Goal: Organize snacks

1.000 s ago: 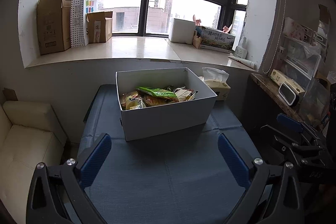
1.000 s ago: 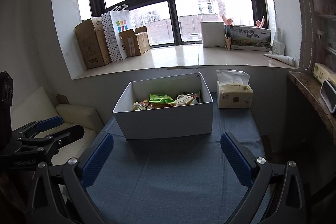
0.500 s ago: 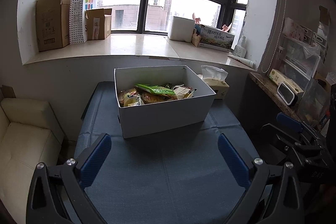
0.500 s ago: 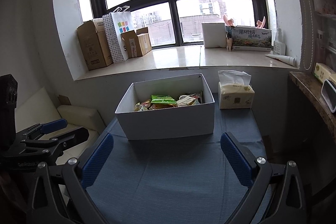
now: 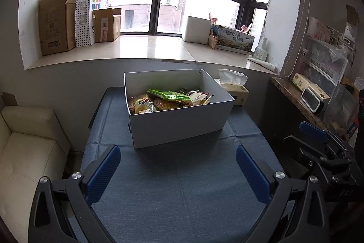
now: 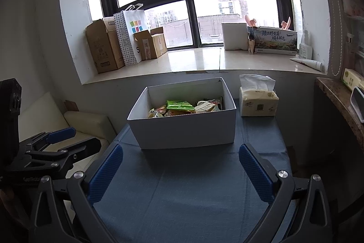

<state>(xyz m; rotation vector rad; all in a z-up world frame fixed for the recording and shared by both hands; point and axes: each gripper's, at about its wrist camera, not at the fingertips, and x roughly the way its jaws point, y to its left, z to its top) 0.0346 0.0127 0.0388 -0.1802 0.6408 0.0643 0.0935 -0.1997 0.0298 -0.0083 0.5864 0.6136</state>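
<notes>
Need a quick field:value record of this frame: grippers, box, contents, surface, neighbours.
left gripper: open, empty, above the cloth short of the box
right gripper: open, empty, same standoff
white box: open top, on the blue tablecloth
snack packets: piled loosely inside the box, green packet on top
tissue pack: beside the box's right wall, on the cloth
windowsill: cardboard boxes, dotted paper bag
contact: neither gripper touches anything

Bare cloth [image 5: 182,186] before box [image 5: 179,126]
</notes>
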